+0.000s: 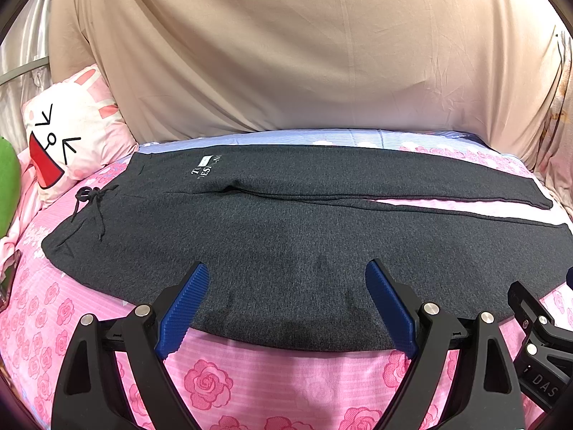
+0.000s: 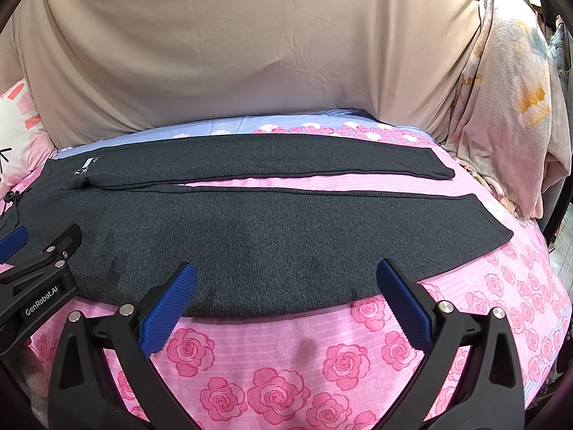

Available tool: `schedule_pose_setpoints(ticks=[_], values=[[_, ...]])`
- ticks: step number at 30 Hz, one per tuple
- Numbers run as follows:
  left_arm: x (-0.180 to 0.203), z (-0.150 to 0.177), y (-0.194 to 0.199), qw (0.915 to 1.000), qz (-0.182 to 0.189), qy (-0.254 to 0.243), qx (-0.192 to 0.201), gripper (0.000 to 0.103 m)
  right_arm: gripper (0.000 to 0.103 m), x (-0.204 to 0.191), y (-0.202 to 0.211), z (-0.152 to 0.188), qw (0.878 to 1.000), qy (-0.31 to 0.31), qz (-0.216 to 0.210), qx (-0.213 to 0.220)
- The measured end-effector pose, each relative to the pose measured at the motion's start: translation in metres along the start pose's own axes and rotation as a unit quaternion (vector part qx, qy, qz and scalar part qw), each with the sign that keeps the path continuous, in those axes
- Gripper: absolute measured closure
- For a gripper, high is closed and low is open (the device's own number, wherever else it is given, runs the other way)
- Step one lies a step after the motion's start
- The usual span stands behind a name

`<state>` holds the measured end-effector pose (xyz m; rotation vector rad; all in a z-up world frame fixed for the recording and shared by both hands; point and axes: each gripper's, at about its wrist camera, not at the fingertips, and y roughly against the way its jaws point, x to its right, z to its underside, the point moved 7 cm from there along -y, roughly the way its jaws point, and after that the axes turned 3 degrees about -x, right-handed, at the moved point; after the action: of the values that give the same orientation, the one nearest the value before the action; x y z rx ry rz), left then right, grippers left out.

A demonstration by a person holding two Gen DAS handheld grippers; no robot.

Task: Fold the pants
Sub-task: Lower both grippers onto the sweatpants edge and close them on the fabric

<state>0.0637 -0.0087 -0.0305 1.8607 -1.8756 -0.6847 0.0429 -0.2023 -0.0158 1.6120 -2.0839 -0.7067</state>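
Note:
Dark grey pants (image 1: pixel 286 236) lie flat on a pink rose-print bed sheet (image 1: pixel 286 387), waistband and drawstring (image 1: pixel 89 197) at the left, two legs running right with a narrow gap between them. They also show in the right wrist view (image 2: pixel 272 229), with both leg cuffs at the right. My left gripper (image 1: pixel 286 272) is open and empty, its blue pads over the near edge of the pants. My right gripper (image 2: pixel 286 272) is open and empty over the near leg's edge. The right gripper shows at the left view's right edge (image 1: pixel 537 322).
A beige fabric backdrop (image 1: pixel 286 53) rises behind the bed. A white and pink cartoon pillow (image 1: pixel 68 136) and a green item (image 1: pixel 7 186) lie left of the waistband. A pale patterned blanket (image 2: pixel 501 107) hangs at the right. The left gripper's body (image 2: pixel 35 286) sits close beside my right one.

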Motion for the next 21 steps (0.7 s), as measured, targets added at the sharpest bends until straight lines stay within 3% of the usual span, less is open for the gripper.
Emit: schedule_pose_setpoints(ticks=[9, 14, 16, 18, 21], values=[[-0.001, 0.001, -0.001, 1.0, 0.002, 0.005, -0.005, 0.016, 0.005, 0.0, -0.002, 0.001, 1.0, -0.003, -0.007, -0.005], [-0.019, 0.002, -0.001, 0.997, 0.054, 0.048, -0.027, 0.016, 0.005, 0.013, -0.009, -0.004, 0.996, -0.016, -0.09, -0.018], [-0.029, 0.0, -0.001, 0.9959, 0.066, 0.056, -0.026, 0.016, 0.005, 0.042, -0.014, -0.02, 0.999, -0.001, -0.052, 0.006], [-0.041, -0.006, -0.001, 0.9977, 0.044, 0.048, -0.02, 0.016, 0.005, 0.079, -0.026, -0.038, 1.0, 0.016, 0.003, 0.023], [-0.065, -0.026, -0.003, 0.9994, 0.015, 0.031, -0.007, 0.016, 0.005, 0.136, -0.062, -0.062, 0.999, 0.006, 0.035, 0.005]])
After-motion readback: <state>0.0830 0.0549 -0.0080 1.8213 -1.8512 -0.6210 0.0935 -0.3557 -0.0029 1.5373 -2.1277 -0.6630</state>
